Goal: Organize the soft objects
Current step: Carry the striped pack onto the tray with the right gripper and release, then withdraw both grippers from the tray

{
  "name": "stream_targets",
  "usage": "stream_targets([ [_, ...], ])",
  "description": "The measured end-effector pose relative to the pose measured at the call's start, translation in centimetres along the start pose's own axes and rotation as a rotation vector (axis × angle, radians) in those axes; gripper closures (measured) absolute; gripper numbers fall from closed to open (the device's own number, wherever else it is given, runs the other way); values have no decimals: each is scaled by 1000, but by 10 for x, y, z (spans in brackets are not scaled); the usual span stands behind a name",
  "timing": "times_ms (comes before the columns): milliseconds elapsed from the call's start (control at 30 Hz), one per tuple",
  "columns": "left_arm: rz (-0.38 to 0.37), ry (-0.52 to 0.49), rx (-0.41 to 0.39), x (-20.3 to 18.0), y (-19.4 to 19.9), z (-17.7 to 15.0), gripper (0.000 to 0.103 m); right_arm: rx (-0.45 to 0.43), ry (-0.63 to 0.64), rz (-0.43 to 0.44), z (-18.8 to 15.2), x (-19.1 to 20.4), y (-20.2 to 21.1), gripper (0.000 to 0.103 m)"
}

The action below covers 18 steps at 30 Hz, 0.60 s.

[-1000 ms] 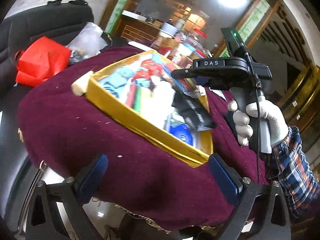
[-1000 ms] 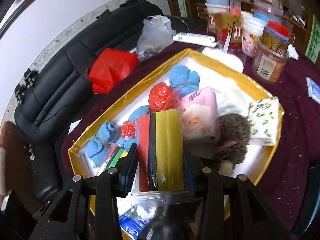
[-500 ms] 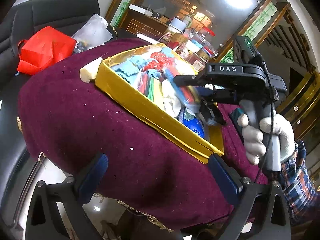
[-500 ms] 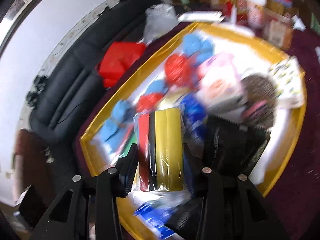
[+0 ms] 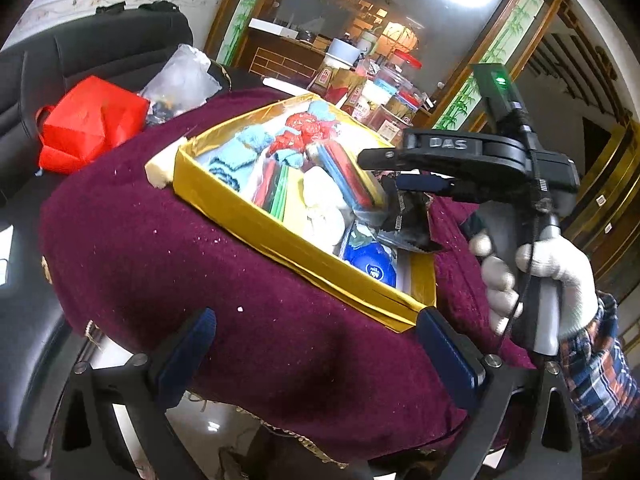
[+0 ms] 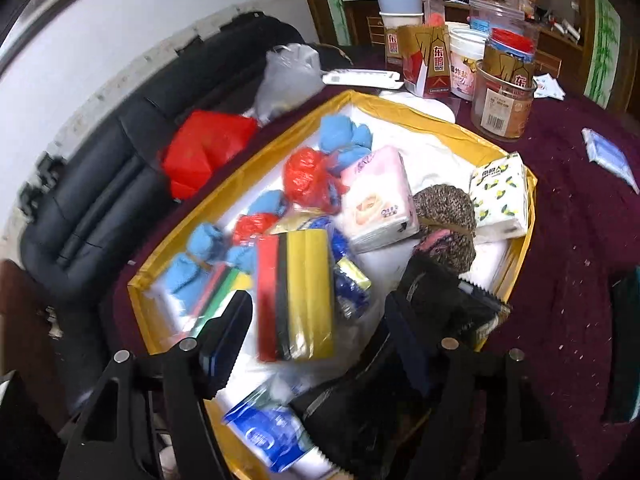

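Observation:
A gold box [image 5: 256, 224] on the maroon table holds soft things: blue cloths, red bags, tissue packs and a brown knit hat [image 6: 448, 216]. The wrapped sponge pack [image 6: 296, 292], red, black and yellow, lies in the box [image 6: 400, 104] between the spread fingers of my right gripper [image 6: 316, 320], which is open and not touching it. A black pouch [image 6: 444, 304] lies by the right finger. My left gripper [image 5: 316, 352] is open and empty, low in front of the table edge. It sees the right gripper's body [image 5: 472, 160] over the box.
A red bag [image 6: 204, 152] and a clear plastic bag [image 6: 288, 76] lie on the black sofa beside the table. Jars, cartons and cups [image 6: 460, 56] stand behind the box. A blue packet [image 6: 608, 156] lies on the maroon cloth at right.
My right gripper opened and let go of the sponge pack, which now lies in the box. The left gripper's view of the table shifted slightly.

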<state>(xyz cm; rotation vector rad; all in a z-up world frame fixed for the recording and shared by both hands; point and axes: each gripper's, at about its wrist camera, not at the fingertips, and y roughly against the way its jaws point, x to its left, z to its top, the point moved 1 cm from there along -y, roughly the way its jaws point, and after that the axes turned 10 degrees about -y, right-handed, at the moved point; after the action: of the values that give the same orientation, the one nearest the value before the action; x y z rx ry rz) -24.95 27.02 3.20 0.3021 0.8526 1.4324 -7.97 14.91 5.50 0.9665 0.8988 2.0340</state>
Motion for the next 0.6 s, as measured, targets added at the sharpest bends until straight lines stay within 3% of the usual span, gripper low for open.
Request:
stream_targets([
  [100,34,-21,-12,-6,4,4,2,-74,0,49,-8,-3,27,35],
  [167,96,-48,-44,-11,12,9,2,-147,22,54,-17,-3,47,34],
  [267,328,-116,-233,-31,53,24,1,-275,49,37,-36,-7,80,25],
  [300,398,-144,-352,-42,77,28,1,-323,55,23,-43,-10,90,20],
  [333,412,-155,-420,-49,91,29,1,-367,63,5,-49,-13,97,15],
  [400,343,-145,-568,-63,117,32,1,-425,72,-32,-61,-18,106,13],
  [433,235,-107,-582,-65,120,39,1,-438,72,-51,-67,-22,108,13],
  [500,26,-52,-497,-64,102,59,1,-424,64,-63,-75,-32,109,13],
  [533,-26,-35,-449,-63,88,66,1,-413,55,-67,-79,-38,109,13],
  [567,-8,-28,-405,-64,75,70,1,-406,49,-75,-84,-44,109,13],
  [600,80,-32,-337,-67,58,72,1,-401,47,-83,-88,-50,110,13],
])
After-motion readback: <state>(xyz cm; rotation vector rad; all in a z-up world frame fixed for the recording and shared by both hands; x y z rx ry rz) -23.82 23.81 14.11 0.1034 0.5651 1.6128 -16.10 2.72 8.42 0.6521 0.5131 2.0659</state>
